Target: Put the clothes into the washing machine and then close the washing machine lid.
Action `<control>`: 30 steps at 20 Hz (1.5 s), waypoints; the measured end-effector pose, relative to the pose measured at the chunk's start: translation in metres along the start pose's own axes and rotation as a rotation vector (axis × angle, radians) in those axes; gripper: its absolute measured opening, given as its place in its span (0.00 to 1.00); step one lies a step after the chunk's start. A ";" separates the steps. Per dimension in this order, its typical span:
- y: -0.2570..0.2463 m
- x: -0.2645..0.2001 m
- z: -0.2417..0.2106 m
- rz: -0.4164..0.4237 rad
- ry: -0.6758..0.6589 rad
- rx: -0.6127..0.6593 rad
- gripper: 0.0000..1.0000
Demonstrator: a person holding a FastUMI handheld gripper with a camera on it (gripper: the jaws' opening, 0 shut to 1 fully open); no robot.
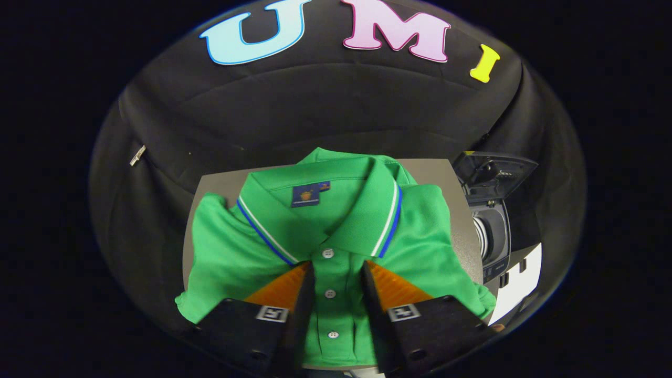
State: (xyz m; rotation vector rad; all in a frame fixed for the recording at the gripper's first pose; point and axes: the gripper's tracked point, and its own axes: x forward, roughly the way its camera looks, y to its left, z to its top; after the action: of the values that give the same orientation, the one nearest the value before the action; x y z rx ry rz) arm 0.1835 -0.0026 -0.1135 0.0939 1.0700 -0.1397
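Gripper (336, 270) fingers stood apart, straddling the button placket of the folded green polo shirt (325, 236), which covered most of the grey bench (430, 170). Black washing machine (493, 220), lid up, sat off the bench's right edge. Risk: pinching one layer only, so the shirt unfolds and drags.

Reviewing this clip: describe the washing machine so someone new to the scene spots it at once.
Start at the grey table where the green polo shirt lies, the open claw straddling its button placket. Just past the table's edge beside the shirt stands the small washing machine, set apart by its raised dark lid and ribbed drum opening.
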 end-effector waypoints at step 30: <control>-0.003 -0.048 0.018 -0.008 -0.518 -0.057 0.05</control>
State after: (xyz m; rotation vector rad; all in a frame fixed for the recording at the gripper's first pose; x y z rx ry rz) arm 0.1756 -0.0048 -0.0632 -0.0001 0.5571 -0.1313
